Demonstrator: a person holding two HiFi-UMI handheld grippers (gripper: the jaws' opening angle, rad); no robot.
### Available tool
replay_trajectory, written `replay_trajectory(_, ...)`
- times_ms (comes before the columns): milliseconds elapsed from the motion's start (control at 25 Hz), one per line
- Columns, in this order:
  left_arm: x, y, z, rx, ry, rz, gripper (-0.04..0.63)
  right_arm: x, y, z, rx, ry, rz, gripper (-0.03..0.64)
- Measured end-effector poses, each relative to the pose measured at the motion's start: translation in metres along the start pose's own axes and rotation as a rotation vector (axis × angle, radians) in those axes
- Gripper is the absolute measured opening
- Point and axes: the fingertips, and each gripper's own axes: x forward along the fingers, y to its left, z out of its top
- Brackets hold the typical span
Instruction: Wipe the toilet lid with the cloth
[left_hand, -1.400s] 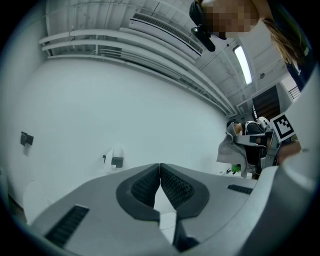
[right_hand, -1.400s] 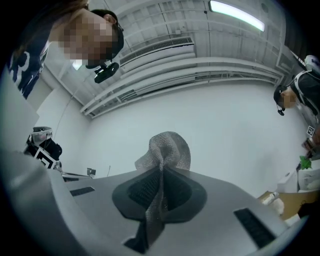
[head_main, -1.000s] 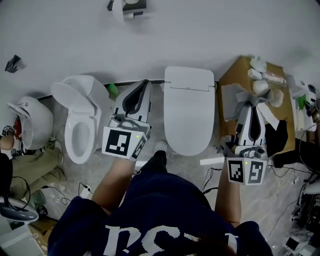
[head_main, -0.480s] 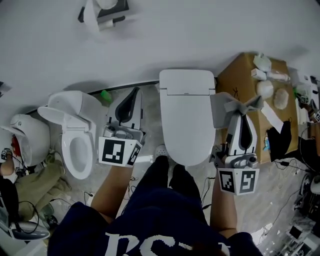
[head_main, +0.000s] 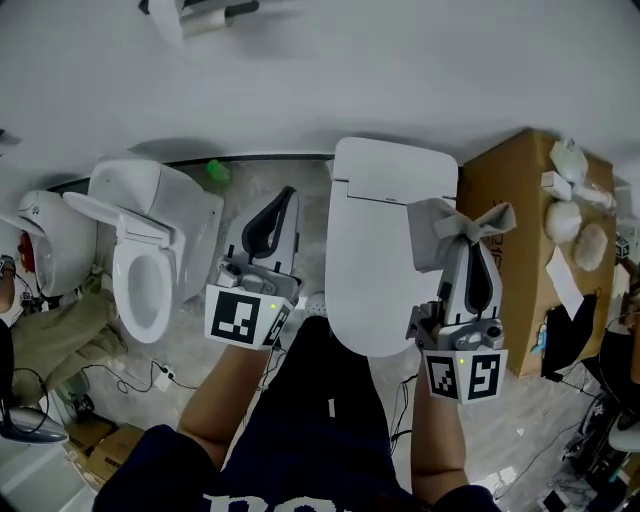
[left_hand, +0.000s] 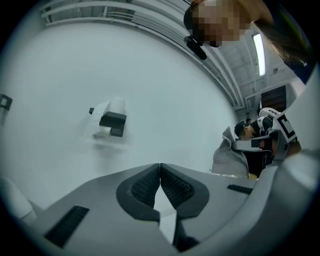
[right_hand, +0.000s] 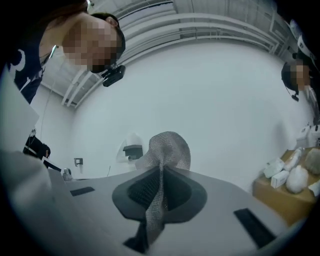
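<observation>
A white toilet (head_main: 140, 270) is standing at the left with its lid raised. At the far left another white fixture (head_main: 50, 240), perhaps a third toilet, is sitting by a person's khaki trouser leg (head_main: 55, 335). A small green object (head_main: 216, 171) is lying on the floor by the wall. A toilet-roll holder (head_main: 195, 12) is hanging on the wall. At the right a cardboard box (head_main: 520, 280) is carrying white bundles (head_main: 565, 215), and cables (head_main: 150, 378) are trailing over the floor.

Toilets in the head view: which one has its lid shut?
The white toilet in the middle, beside the right claw gripping the grey cloth. Its lid lies flat; the toilet to its left has its lid raised, bowl showing.
</observation>
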Motion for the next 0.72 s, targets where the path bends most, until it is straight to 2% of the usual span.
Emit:
replay_trajectory(240,0.040,0.019,-0.056,-0.059,-0.024,0.054,0.020,0.044,-0.020,-0.089,0.034,0.073,0.039,0.036)
replay_trajectory(520,0.064,0.044,-0.160,-0.085,0.031,0.079,0.020,0.088,-0.038,-0.251,0.098,0.225,0.066,0.037)
replay_trajectory(720,0.071,0.059,-0.218,-0.114,0.060,0.088,0.020,0.110,-0.040,-0.349,0.145,0.320,0.090,0.037)
